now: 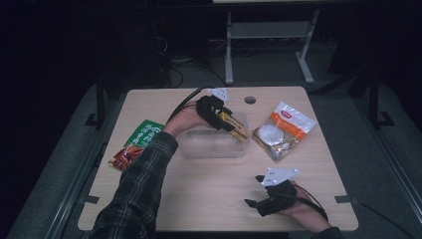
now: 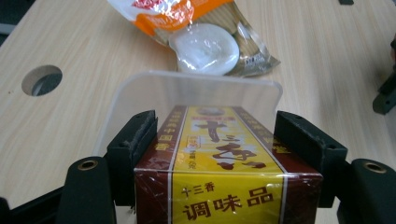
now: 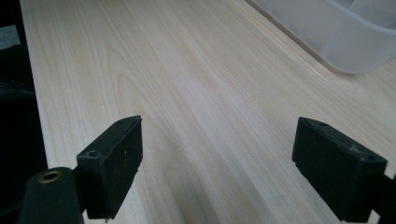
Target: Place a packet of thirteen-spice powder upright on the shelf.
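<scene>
Black jaws of right gripper [image 1: 255,190] stand wide apart w/ nothing between them, low over bare wood at near-right edge of table [image 1: 209,199]; right gripper view shows only table grain between the pads, w/ a corner of the clear plastic container [image 3: 345,37] farther off at upper right. Right hand [image 1: 303,209] rests at table edge, cable trailing back.

Mid-table: left gripper [image 1: 234,127], held by left hand [image 1: 186,119] on a plaid sleeve [image 1: 134,194], is clenched on a maroon-and-yellow seasoning box [image 1: 238,128]. Left gripper view: both pads press the box's [image 2: 219,158] long sides; box end points over the rounded rim of the container [image 2: 196,91]. In high view the box is tilted, above the container's [image 1: 214,144] right-hand part; whether it touches the container cannot be told.

Left of container: green packet [image 1: 144,132] and, just nearer, a red-brown packet [image 1: 124,157], both flat on table near its left edge.

Right of container: orange-and-clear noodle bag [image 1: 286,127] w/ a white round piece inside, lying flat, near but apart from the container. Beyond, a round cable hole [image 1: 250,100] near far edge.
</scene>
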`<state>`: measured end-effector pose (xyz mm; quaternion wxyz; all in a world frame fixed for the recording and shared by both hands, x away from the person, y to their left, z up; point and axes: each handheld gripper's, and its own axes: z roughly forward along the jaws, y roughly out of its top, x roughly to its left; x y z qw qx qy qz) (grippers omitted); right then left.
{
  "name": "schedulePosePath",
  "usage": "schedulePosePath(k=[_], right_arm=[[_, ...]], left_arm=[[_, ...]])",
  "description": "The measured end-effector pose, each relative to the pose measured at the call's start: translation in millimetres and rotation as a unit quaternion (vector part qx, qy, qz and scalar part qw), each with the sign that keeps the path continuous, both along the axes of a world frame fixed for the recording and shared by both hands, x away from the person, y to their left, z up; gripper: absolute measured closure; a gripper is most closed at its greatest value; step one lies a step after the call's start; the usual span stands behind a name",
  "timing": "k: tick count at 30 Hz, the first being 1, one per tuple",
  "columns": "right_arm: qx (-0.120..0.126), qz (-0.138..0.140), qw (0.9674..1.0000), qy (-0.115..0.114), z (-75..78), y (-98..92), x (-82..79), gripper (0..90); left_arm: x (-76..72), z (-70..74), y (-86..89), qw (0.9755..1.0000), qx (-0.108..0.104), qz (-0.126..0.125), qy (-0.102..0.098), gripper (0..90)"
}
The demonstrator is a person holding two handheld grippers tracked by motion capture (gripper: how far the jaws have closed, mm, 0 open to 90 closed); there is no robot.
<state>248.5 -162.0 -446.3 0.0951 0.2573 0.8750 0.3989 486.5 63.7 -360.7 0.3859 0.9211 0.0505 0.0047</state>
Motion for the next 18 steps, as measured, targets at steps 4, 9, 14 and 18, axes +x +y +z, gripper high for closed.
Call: schedulePosePath(k=[4, 9, 14, 18], right_arm=[[0.0, 0.001, 1.0, 0.001, -0.1, 0.2, 0.1, 16.0], [0.0, 0.001, 1.0, 0.002, -0.2, 0.2, 0.1, 16.0], [-0.001, 0.004, 1.0, 0.004, -0.6, 1.6, -0.4, 16.0], [0.0, 0.007, 1.0, 0.002, -0.8, 1.1, 0.1, 16.0]], left_arm=[[1.1, 1.0, -4.4, 1.0, -0.005, -0.003, -0.004, 30.9], [1.9, 1.3, -8.8, 0.9998, -0.018, -0.001, -0.002, 31.0], [2.8, 0.2, -13.9, 0.9998, -0.022, -0.001, -0.001, 30.9], [3.6, -0.2, -18.0, 0.9997, -0.026, 0.0, -0.001, 31.0]])
